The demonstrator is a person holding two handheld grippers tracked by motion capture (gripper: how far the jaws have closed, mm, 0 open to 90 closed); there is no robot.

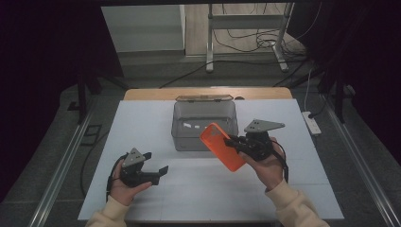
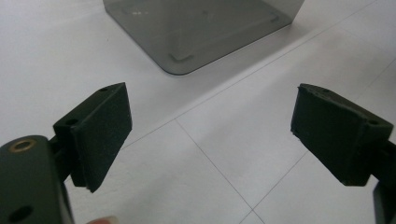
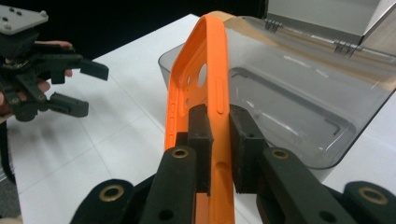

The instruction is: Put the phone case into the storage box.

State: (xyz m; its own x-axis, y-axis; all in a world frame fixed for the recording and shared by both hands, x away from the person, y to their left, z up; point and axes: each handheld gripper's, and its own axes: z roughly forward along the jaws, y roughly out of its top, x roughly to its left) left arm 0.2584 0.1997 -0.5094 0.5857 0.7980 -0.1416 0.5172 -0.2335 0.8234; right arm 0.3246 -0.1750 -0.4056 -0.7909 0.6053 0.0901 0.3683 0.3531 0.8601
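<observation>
Our right gripper has its two black jaws squeezed tight on the thin side wall of an orange phone case. One pad sits inside the case and one sits outside. The case stands up on its edge and sticks out away from the jaws. We can see round holes and a long slot in its side.

From the high view, the right gripper holds the orange phone case up in the air, tilted, just in front of the near right corner of a clear grey box. The case hangs over that corner, a little above the table. We cannot tell if it touches the box.

The clear grey box is open. Its lid leans back behind it.

Our left gripper has its jaws wide apart, with nothing between them. Under them we see the white table with thin lines on it, and a corner of the grey box farther off.

In the high view, the left gripper is low over the white table, to the left, well apart from the box and the case. A hand in a pale sleeve holds it. Another hand holds the right gripper.
</observation>
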